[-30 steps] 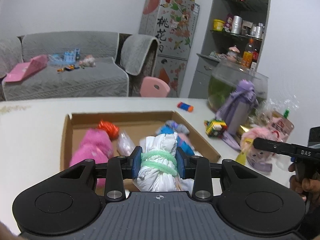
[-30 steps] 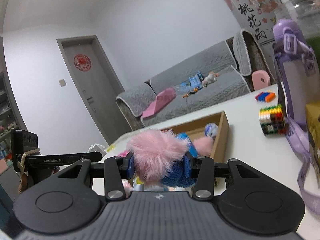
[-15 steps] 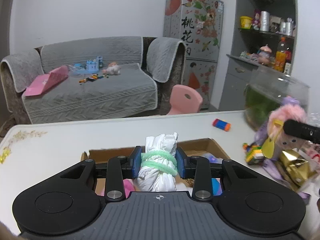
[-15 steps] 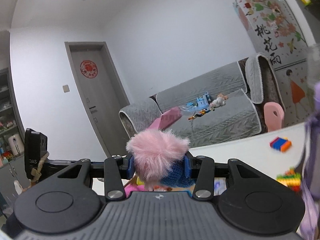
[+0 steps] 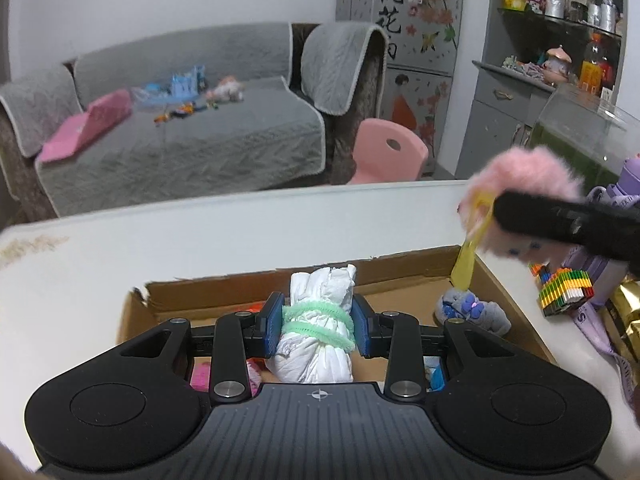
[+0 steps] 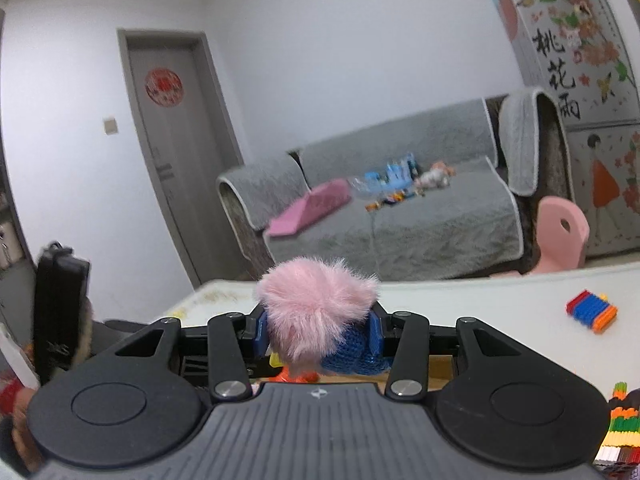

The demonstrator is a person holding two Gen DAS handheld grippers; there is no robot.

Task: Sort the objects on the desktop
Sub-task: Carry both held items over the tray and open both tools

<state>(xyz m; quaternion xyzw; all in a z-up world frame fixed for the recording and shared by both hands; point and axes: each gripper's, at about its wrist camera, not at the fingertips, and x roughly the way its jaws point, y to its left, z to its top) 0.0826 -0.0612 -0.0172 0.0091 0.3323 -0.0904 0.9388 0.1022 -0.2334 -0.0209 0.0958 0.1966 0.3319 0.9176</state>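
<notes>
My left gripper (image 5: 318, 328) is shut on a white cloth bundle (image 5: 316, 336) tied with a green fuzzy band, held over the open cardboard box (image 5: 400, 276) on the white table. In the right wrist view my right gripper (image 6: 318, 334) is shut on a pink furry toy (image 6: 316, 312) with a blue knitted part. That same pink furry toy (image 5: 520, 184) shows in the left wrist view, hanging above the box's right corner with a yellow tag below it. A grey plush (image 5: 472, 312) lies inside the box at the right.
A multicoloured block cube (image 5: 564, 288), a purple bottle (image 5: 624, 184) and a gold packet (image 5: 628, 312) stand right of the box. A red-blue-orange brick (image 6: 592, 312) lies on the table (image 6: 480, 292). A glass tank (image 5: 584, 136), a pink chair (image 5: 388, 152) and a grey sofa (image 5: 180, 144) lie beyond.
My left gripper drew back with the white bundle, so the box now sits farther ahead. The right gripper carried the pink toy leftwards to above the box's right corner.
</notes>
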